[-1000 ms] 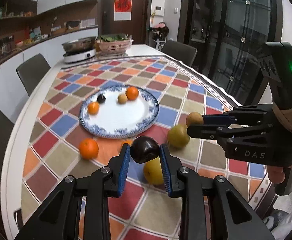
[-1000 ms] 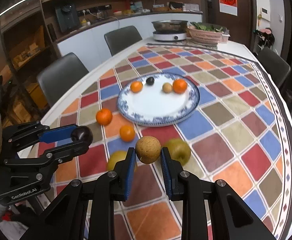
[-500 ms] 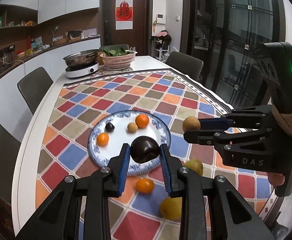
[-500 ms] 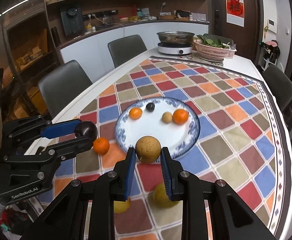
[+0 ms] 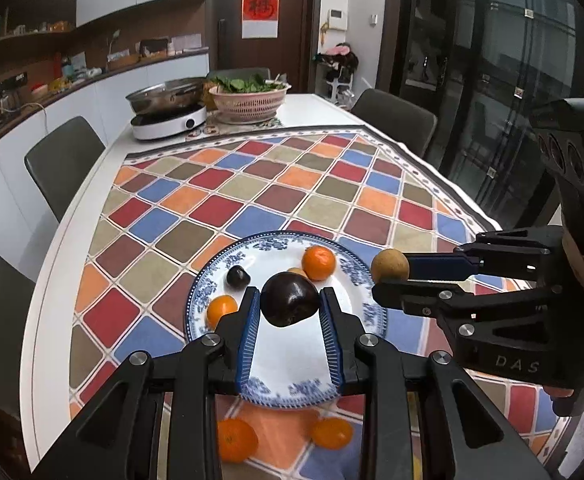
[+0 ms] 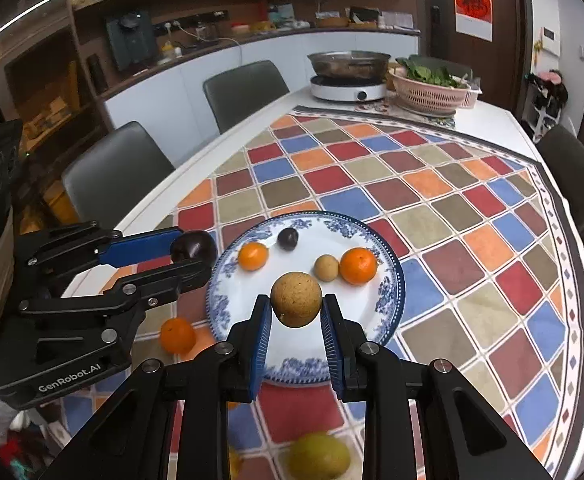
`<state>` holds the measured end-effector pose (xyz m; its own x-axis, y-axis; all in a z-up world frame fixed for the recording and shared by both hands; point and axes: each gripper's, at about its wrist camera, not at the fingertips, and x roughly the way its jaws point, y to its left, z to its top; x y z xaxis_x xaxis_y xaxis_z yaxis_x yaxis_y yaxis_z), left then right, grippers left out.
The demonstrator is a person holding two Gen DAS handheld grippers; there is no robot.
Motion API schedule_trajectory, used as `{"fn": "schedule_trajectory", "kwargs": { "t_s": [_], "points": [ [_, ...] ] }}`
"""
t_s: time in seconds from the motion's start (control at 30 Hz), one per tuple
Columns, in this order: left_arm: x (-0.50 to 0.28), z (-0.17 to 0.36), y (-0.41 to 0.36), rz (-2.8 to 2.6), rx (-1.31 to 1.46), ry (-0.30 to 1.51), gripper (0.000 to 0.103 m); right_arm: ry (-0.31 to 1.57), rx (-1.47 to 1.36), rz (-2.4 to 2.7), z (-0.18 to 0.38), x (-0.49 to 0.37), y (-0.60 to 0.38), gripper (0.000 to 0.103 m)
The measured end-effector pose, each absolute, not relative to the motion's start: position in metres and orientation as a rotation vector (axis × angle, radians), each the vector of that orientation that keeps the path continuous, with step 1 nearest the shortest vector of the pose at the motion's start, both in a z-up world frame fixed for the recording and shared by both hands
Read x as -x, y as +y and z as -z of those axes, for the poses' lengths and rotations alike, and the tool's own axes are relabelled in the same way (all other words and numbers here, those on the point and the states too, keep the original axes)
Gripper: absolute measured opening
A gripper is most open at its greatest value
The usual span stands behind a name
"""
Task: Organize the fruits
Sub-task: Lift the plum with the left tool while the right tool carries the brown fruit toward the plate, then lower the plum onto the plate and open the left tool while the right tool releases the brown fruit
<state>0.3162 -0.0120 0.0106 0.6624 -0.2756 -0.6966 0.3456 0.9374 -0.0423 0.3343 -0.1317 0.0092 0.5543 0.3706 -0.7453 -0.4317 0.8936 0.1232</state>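
Left gripper (image 5: pixel 290 306), marked "GenRobot.AI" on its body as seen in the right wrist view, is clamped on a dark plum (image 5: pixel 290 299) and hangs over the near half of the plate (image 5: pixel 356 276). Right gripper (image 6: pixel 296 310), marked "DAS" as seen in the left wrist view, is clamped on a tan round fruit (image 6: pixel 296 299), also over the plate's near half. The blue-rimmed plate sits on a checked cloth (image 6: pixel 472 248) near the table's near edge and carries two oranges (image 6: pixel 253 256) (image 6: pixel 358 265), a small dark fruit (image 6: pixel 288 238) and a small tan fruit (image 6: pixel 326 267). Off the plate, on the cloth toward the near edge, lie an orange (image 6: pixel 177 335) and a yellow-green fruit (image 6: pixel 319 458). At the table's far end stand a cooker (image 6: pixel 348 91) with a steel pan and a pink basket (image 6: pixel 428 94) of greens. A red paper with a character hangs on the door (image 5: pixel 260 6); the character is not legible.
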Motion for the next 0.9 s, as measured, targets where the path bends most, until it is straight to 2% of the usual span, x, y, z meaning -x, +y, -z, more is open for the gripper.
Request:
{"fn": "schedule_trajectory", "kwargs": {
  "t_s": [0.37,0.77,0.83,0.9],
  "points": [
    [-0.370,0.020,-0.013,0.315,-0.101,0.844,0.030,0.981,0.025,-0.460,0.026,-0.393,-0.130,0.027],
    [-0.399,0.044,-0.011,0.287,-0.084,0.929,0.031,1.031,0.037,-0.440,0.046,-0.416,-0.124,0.027],
    [-0.397,0.042,-0.009,0.274,-0.090,0.918,0.038,1.026,0.048,-0.439,0.046,-0.416,-0.123,0.027],
    [-0.395,0.038,-0.008,0.270,-0.092,0.909,0.039,1.020,0.055,-0.436,0.045,-0.415,-0.122,0.027]
  ]
}}
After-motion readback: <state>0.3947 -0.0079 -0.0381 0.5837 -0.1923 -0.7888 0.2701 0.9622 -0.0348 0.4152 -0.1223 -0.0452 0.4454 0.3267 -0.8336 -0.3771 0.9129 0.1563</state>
